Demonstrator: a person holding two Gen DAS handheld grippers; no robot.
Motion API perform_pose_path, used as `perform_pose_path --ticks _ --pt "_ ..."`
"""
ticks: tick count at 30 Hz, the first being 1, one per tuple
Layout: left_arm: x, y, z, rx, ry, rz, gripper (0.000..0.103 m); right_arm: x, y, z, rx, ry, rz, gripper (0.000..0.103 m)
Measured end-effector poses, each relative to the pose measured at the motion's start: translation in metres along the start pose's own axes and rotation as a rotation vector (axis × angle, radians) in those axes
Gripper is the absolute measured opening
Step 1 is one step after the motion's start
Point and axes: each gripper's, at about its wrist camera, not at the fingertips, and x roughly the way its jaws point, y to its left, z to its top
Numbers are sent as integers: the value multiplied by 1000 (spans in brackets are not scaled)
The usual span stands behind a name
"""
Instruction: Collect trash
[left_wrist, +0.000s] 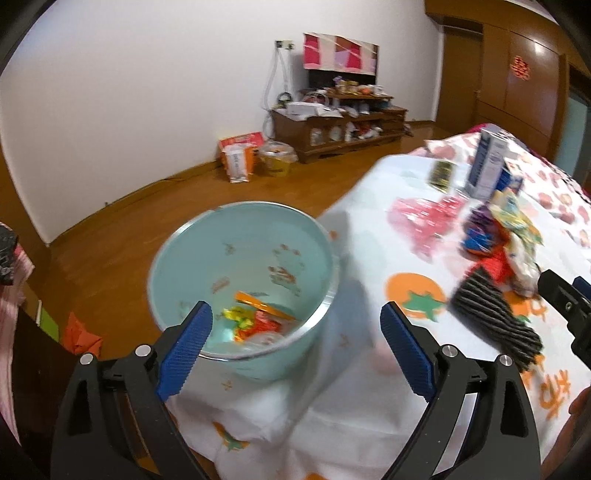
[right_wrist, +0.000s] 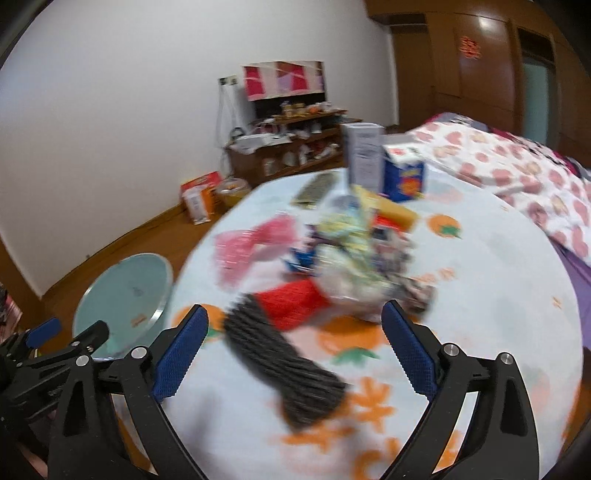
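Both tongs stand wide open and hold nothing. The left tongs (left_wrist: 295, 343) hang over the near rim of the pale blue bin (left_wrist: 321, 236), which sits on the floor hard against the edge of the table (left_wrist: 351, 424). Down in the bin lie a few bright wrappers (left_wrist: 255, 321), orange, yellow and red. The right tongs (right_wrist: 293, 350) point at the table top, where a dark ribbed packet (right_wrist: 284, 365) lies between the 2 blue pads, not touched by either.

Beyond that packet the rest of the trash is heaped in the middle of the cloth: a red packet (right_wrist: 295, 302) touching the dark one, a crumpled pile of pale and printed wrappers (right_wrist: 354, 251) behind it, and a pink plastic bag (right_wrist: 251, 243) towards the bin side. 2 upright cartons (right_wrist: 384, 166) stand at the far edge, with a flat dark sachet (right_wrist: 317, 188) beside them. The picture is smeared, so finer detail is beyond me.

By my reckoning a drop into the bin is done with and the reach for the next piece is under way, with most of the trash not yet collected. The dark ribbed packet looks the likeliest target. The right tongs need to come down so the pads straddle it across its narrow side, then close. It lies flat on a loose cloth, so the pads could pinch the fabric along with it.
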Motion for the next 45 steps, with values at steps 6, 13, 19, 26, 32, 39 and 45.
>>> perform_pose_path --ticks 6,13,19,26,32,39,45 --pt "2 -36 -7 48 22 -74 89 -6 -49 -12 55 13 -61 89" --pt "7 -78 -8 82 44 -147 88 -8 -91 -23 112 52 -111 73" --pt "9 -121 -7 109 55 -198 87 -15 -109 -26 136 55 -139 66" --pt "28 -158 -11 107 130 -231 73 -18 -123 -30 158 61 -140 65" --pt "36 -165 -21 126 155 -268 42 -19 -128 -29 168 62 -138 64" --pt "21 -146 -12 128 80 -291 31 -15 -118 -17 156 44 -110 63" --pt "1 -116 -3 118 13 -275 31 -3 -96 10 129 20 -47 62"
